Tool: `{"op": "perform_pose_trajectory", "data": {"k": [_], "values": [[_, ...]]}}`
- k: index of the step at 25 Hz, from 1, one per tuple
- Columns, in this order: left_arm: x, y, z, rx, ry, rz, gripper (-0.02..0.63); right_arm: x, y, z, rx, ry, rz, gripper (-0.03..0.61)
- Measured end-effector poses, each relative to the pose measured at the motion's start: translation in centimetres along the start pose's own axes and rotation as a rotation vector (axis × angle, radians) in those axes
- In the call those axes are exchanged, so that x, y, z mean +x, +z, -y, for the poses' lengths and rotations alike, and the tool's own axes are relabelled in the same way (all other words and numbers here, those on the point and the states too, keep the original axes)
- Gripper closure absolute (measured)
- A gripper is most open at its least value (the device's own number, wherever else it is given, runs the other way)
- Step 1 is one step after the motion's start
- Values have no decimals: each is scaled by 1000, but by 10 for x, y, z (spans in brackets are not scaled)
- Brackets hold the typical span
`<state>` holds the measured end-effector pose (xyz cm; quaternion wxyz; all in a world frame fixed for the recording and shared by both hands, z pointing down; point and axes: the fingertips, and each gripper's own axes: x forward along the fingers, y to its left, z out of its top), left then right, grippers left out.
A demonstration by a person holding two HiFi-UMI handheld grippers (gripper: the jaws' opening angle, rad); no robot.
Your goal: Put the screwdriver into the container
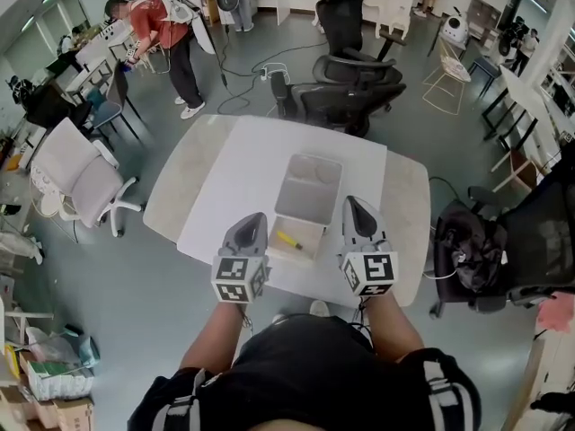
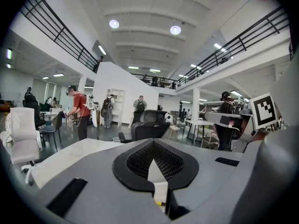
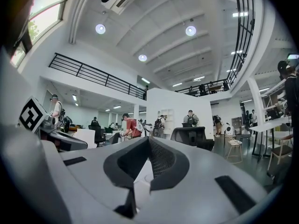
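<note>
I hold my 2 grippers side by side above the near edge of the white table [image 1: 232, 180]. My left gripper [image 1: 252, 218] has its jaws closed together with nothing between them, and my right gripper [image 1: 353, 203] is closed and empty too. The yellow screwdriver [image 1: 287, 239] lies between them in a shallow tray [image 1: 311, 232] that touches the near end of the clear container [image 1: 286, 187].

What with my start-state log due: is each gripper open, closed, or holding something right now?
Left gripper: closed, holding nothing.
Right gripper: closed, holding nothing.
</note>
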<state>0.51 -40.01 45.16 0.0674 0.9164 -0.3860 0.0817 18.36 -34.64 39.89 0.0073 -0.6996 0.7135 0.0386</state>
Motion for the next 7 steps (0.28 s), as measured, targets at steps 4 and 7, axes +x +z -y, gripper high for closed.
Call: {"op": "perform_pose_trajectory", "data": {"k": [4, 7], "values": [[0, 1, 2, 7, -4, 1, 601, -3, 0, 1, 0, -7, -1, 566], [-1, 4, 4, 14, -6, 5, 601, -6, 0, 1, -6, -8, -2, 566]]}}
